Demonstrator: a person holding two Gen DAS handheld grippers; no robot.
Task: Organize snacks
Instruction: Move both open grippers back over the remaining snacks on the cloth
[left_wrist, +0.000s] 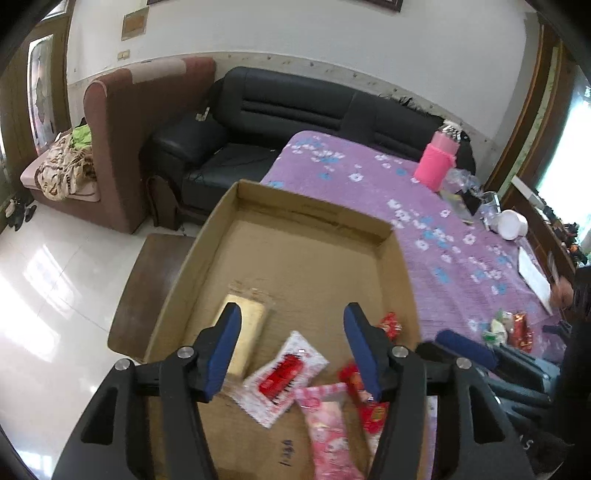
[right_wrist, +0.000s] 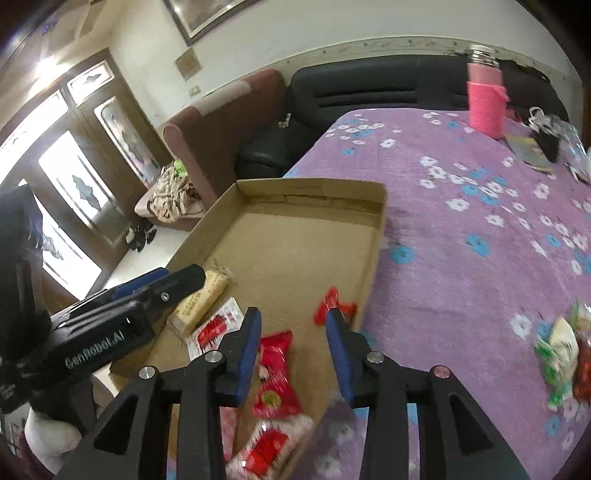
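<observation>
A shallow cardboard box (left_wrist: 314, 221) (right_wrist: 295, 236) lies on the purple flowered tablecloth (left_wrist: 461, 258) (right_wrist: 480, 221). It holds a yellow bar (left_wrist: 251, 332) (right_wrist: 199, 299), a white-and-red packet (left_wrist: 284, 373) (right_wrist: 216, 328), a pink packet (left_wrist: 328, 432), red packets (right_wrist: 275, 376) and a small red candy (left_wrist: 391, 325) (right_wrist: 334, 302). My left gripper (left_wrist: 291, 328) is open and empty above these snacks. My right gripper (right_wrist: 293, 325) is open and empty over the box's near right side. More snacks (left_wrist: 513, 328) (right_wrist: 565, 354) lie loose on the cloth to the right.
A pink bottle (left_wrist: 437, 162) (right_wrist: 485, 99), a glass (left_wrist: 489, 206), a white cup (left_wrist: 511, 225) and small items stand at the table's far right. A black sofa (left_wrist: 277, 122), a brown armchair (left_wrist: 140, 140) and a dark side table (left_wrist: 147, 288) stand beyond the table.
</observation>
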